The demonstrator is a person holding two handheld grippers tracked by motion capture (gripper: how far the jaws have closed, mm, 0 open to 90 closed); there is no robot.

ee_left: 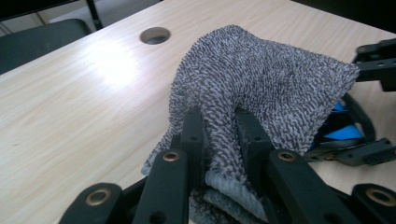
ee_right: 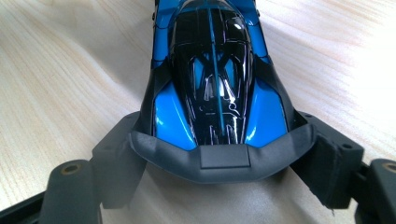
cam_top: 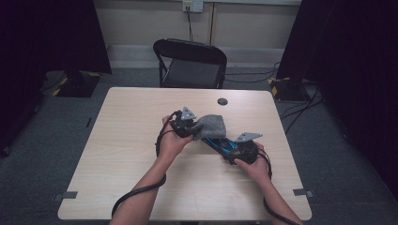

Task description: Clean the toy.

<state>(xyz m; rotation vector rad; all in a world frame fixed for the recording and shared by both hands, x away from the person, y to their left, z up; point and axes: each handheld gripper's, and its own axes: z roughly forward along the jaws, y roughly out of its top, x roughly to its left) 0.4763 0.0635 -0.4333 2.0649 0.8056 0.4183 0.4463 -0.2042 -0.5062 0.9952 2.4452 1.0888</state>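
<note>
Between the two tongs, near the middle of a pale wood-grain tabletop (cam_top: 126, 154), a blue and black toy car (cam_top: 224, 144) and a grey cloth (cam_top: 211, 125) meet. Left tongs (cam_top: 195, 132) are pressed together on a fold of the cloth (ee_left: 261, 84), which bunches up between the jaws and drapes forward over the car's far end. Right tongs (cam_top: 231, 151) stand wide, their pads against both sides of the car's (ee_right: 215, 79) dark grey end, so the car lies straight ahead of them along the grain. A bright patch of light glares on the tabletop ahead and left of the left tongs. Beyond the cloth, a round cable hole (cam_top: 222, 101) sits close to the far edge of the tabletop. Past that edge stands a black folding chair (cam_top: 190, 63) on grey carpet (cam_top: 42, 154). Behind the chair runs a pale wall (cam_top: 141, 21) with a socket (cam_top: 192, 5) and a cable hanging from it. Black curtains (cam_top: 47, 33) close off both sides of the room, and more cables (cam_top: 300, 108) trail over the carpet far off to the right of the right tongs.
</note>
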